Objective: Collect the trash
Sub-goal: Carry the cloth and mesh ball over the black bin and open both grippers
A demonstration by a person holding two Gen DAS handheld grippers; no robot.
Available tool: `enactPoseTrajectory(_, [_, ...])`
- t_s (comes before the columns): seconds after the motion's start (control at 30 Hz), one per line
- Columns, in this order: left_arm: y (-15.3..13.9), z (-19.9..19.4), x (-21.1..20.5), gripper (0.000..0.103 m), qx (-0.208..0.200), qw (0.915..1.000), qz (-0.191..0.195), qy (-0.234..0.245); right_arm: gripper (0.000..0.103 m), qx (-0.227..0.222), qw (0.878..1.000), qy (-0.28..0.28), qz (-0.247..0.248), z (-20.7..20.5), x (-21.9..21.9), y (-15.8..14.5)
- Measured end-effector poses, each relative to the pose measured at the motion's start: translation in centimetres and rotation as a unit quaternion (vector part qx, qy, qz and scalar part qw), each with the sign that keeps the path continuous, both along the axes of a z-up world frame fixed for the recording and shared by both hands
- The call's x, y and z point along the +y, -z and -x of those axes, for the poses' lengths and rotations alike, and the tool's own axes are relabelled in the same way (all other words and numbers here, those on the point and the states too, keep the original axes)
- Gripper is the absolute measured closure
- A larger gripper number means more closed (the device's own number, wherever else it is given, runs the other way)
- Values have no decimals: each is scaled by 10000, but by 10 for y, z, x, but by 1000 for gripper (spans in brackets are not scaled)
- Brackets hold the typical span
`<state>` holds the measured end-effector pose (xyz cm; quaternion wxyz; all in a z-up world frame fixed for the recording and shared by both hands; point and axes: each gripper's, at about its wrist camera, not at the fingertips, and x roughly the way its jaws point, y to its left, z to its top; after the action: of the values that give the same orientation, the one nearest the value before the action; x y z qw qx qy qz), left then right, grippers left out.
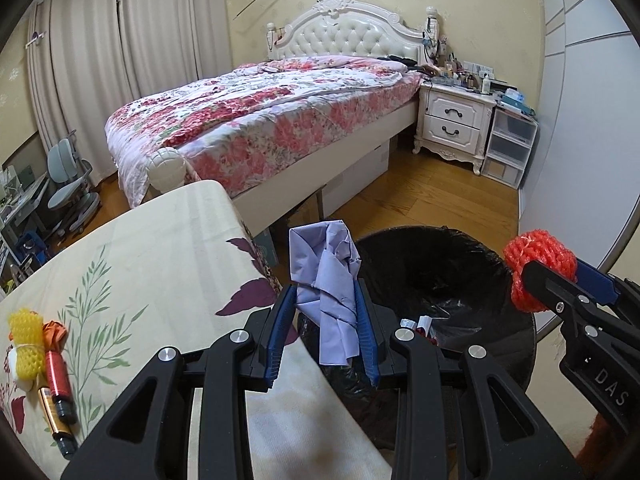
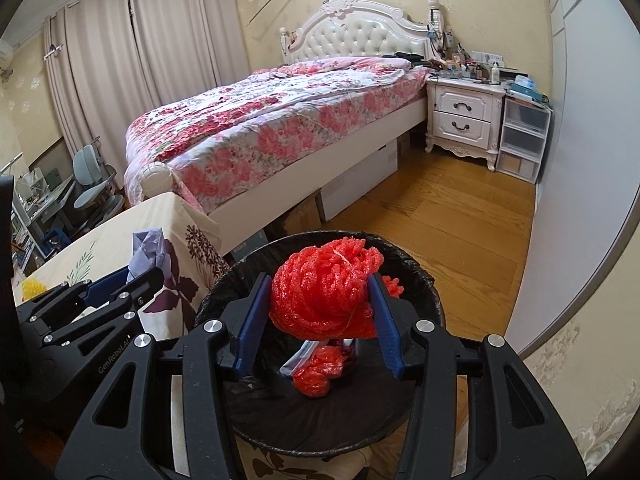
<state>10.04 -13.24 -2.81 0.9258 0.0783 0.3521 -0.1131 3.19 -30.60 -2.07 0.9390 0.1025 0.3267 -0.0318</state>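
My right hand-held gripper (image 2: 320, 308) pinches a red foam net ball (image 2: 326, 292) directly above the black-lined trash bin (image 2: 424, 280), where another red net (image 2: 318, 372) already lies. My left hand-held gripper (image 1: 325, 316) pinches a crumpled lilac paper (image 1: 328, 272) over the near rim of the bin, beside the floral-clothed table (image 1: 152, 248). To drop cleanly I should spread the right jaws fully, then bring the paper further over the opening. A yellow foam net (image 1: 26, 344) and small bottles (image 1: 58, 380) remain on the table.
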Motion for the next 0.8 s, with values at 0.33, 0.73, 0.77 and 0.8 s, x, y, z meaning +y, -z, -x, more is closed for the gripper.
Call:
enactPoseTrajectory(0.33, [1,-8,0,28,-12,9998,-60,-166,36,34,9998,203,-24,-5,-11,5])
enactPoseTrajectory(0.73, [-10,9,31,19,-67,9979,-224,-606,29,-48,9997,196,99,3,-1,-8])
enactPoseTrajectory(0.77, [-11,12,37,19,-63,9976,-229,-653,29,-51,9998,161,115,4,2,-9])
enactPoseTrajectory(0.8, [-12,13,41,19,-61,9973,-224,-699,29,-54,9998,138,122,3,5,-11])
